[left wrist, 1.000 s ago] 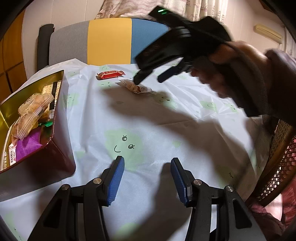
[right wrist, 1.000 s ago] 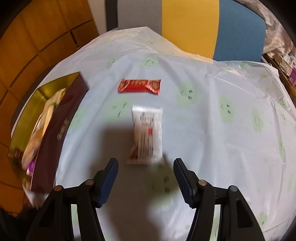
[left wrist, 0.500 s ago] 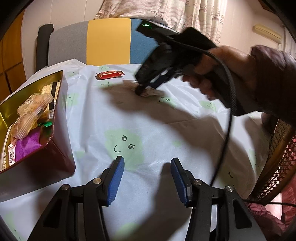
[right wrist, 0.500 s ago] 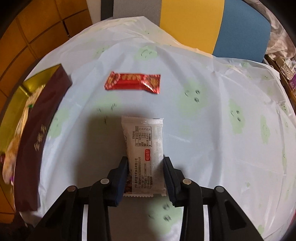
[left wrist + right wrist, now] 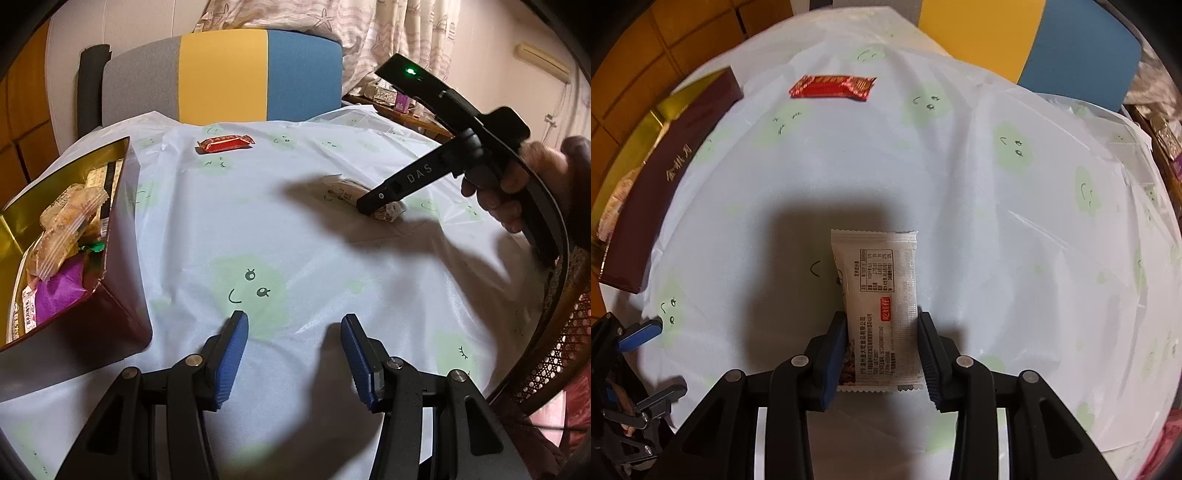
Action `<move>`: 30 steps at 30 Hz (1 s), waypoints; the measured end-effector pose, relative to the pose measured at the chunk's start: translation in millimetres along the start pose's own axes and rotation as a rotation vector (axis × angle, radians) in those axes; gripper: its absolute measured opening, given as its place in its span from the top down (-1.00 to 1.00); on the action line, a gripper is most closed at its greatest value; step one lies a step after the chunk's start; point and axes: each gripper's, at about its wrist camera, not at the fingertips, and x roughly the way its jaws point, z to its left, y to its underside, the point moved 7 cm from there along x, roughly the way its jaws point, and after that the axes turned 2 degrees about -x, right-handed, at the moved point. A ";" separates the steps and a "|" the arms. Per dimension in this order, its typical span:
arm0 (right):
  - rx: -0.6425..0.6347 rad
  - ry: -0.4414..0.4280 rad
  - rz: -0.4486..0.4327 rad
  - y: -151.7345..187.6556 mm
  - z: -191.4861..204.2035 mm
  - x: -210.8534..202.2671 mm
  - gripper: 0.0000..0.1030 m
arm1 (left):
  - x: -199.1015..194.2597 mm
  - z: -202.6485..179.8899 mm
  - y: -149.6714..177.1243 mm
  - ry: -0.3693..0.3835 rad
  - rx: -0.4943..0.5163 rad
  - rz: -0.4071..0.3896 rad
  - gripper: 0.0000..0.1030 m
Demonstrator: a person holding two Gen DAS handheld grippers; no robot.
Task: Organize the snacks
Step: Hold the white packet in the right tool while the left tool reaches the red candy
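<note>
My right gripper is shut on the near end of a white snack packet with printed text; the pads press on both its long edges. In the left wrist view the same gripper points down at the cloth with the packet at its tip, held by a hand. A red snack wrapper lies flat at the far side. At the left stands the maroon box, gold inside, with several wrapped snacks in it. My left gripper hovers open over the cloth, nothing between its fingers.
A pale tablecloth with green smiley faces covers the table. A chair back in grey, yellow and blue stands behind the far edge. A wicker chair is close at the right. A cluttered shelf sits behind.
My right gripper came down over the white packet and shut on it, then shifted to the right and nearer in the left wrist view. The left gripper, box and red wrapper stayed put.
</note>
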 end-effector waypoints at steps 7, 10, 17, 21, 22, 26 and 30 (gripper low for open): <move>-0.024 -0.001 -0.029 -11.4 -6.5 4.9 0.25 | 1.3 -1.4 -1.0 -0.023 0.003 0.015 -0.03; -0.038 0.009 -0.032 -4.9 -0.9 1.0 0.25 | 1.3 -2.2 -1.6 -0.028 0.003 0.022 -0.03; -0.045 0.020 -0.029 -4.0 1.6 1.0 0.25 | 1.4 -3.0 -2.6 -0.037 0.000 0.034 -0.05; -0.051 0.029 -0.028 -4.8 1.4 1.4 0.24 | 1.4 -3.8 -2.6 -0.041 0.001 0.040 -0.06; -0.052 0.030 -0.028 -4.9 1.9 1.0 0.24 | 1.4 -3.9 -2.6 -0.042 0.001 0.041 -0.06; -0.056 0.033 -0.029 -5.4 2.6 1.7 0.22 | 1.3 -3.8 -3.6 -0.042 0.001 0.053 -0.07; -0.058 0.034 -0.030 -5.0 1.8 1.3 0.21 | 2.2 -0.3 -10.0 -0.030 -0.040 0.093 -0.06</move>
